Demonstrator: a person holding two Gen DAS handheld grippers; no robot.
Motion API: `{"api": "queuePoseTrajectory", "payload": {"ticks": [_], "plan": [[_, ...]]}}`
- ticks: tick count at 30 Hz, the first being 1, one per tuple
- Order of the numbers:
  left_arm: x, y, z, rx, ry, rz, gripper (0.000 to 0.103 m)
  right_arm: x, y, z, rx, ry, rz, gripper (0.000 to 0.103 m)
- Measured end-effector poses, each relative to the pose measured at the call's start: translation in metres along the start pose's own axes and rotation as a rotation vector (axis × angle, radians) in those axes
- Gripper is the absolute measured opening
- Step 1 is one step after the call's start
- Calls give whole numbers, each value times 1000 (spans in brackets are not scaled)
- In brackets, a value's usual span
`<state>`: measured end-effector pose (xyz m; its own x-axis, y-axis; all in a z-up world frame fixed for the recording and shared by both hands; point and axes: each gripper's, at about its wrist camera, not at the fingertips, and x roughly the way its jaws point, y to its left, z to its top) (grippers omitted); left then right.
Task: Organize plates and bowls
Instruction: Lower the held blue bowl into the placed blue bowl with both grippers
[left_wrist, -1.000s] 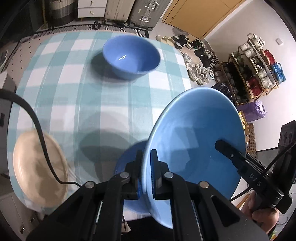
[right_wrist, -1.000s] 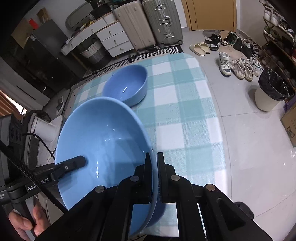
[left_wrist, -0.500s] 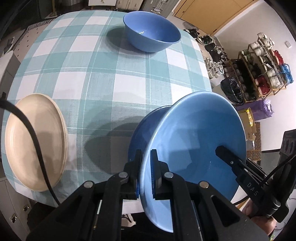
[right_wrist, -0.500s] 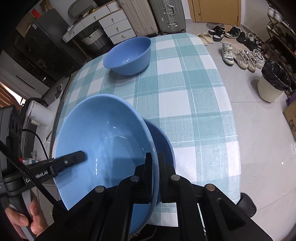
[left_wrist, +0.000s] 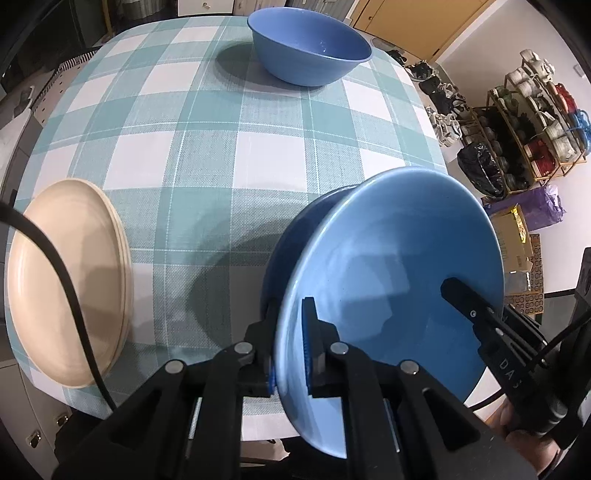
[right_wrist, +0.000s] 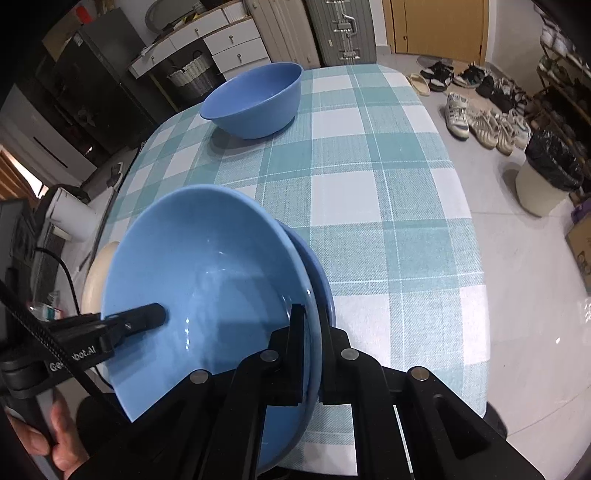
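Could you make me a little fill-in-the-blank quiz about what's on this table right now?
1. Both grippers, left and right, clamp the rim of a light blue ____.
2. The deep blue bowl sits at the table's ____ end.
3. The stacked plates at the table's edge are ____ in colour.
4. The tablecloth has a ____ pattern.

Missing words: plate; far; cream; checked
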<state>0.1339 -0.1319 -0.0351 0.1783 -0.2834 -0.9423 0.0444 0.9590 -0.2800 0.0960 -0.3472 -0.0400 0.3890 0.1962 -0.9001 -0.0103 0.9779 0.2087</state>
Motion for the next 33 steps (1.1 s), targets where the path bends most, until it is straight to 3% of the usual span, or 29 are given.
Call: {"api": "queuePoseTrajectory", "payload": {"ticks": [6, 17, 22, 29, 33], "plan": [[0, 2, 0, -8, -5, -25, 12, 3, 1, -3, -18, -10, -23, 7], [-2, 6, -3, -19, 22, -12, 12, -1, 11, -8, -62, -29, -12, 12], [-3, 5, -5, -15, 27, -10, 12, 3, 1, -10, 1, -22, 52, 12], [-3, 10, -3, -33, 46, -24, 12, 3, 1, -11, 3, -22, 65, 16], [-4, 10, -2, -29, 61, -30, 12, 2, -11, -11, 77, -1, 151, 17]]}}
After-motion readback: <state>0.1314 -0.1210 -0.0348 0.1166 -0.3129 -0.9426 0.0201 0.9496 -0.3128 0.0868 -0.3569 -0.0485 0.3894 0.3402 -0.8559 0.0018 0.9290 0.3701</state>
